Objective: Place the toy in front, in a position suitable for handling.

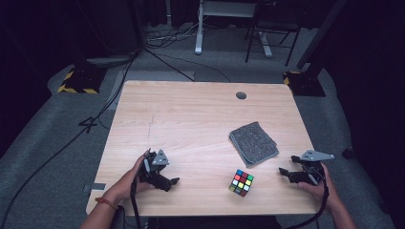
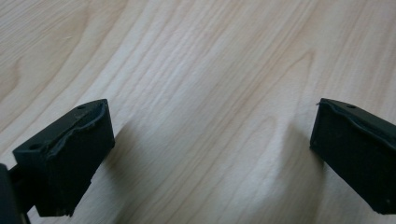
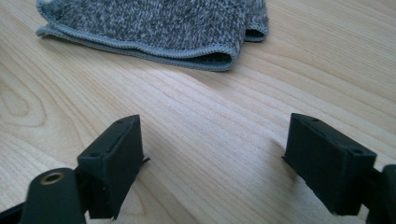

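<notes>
Left gripper (image 1: 175, 181): we hold it low over the near left part of the table (image 1: 191, 114), its jaws spread wide with only bare wood between them in the left gripper view (image 2: 212, 140); nothing is gripped.
Right gripper (image 1: 282, 171): we keep it at the near right edge, jaws released and parted over bare wood in the right gripper view (image 3: 212, 163), pointing toward the cloth.
Cube (image 1: 241, 182): we see the multicoloured puzzle cube standing on the table between the two grippers, nearer the front edge, touched by neither and apart from both.
Cloth (image 1: 253, 143): we find the grey folded cloth lying flat just beyond the cube, to the right of centre; in the right gripper view its folded edge (image 3: 187, 51) lies ahead of the open jaws, not touching them.
Hands: we see a hand (image 1: 128, 183) behind the left gripper and another hand (image 1: 321, 188) behind the right one, forearms entering from the bottom edge.
</notes>
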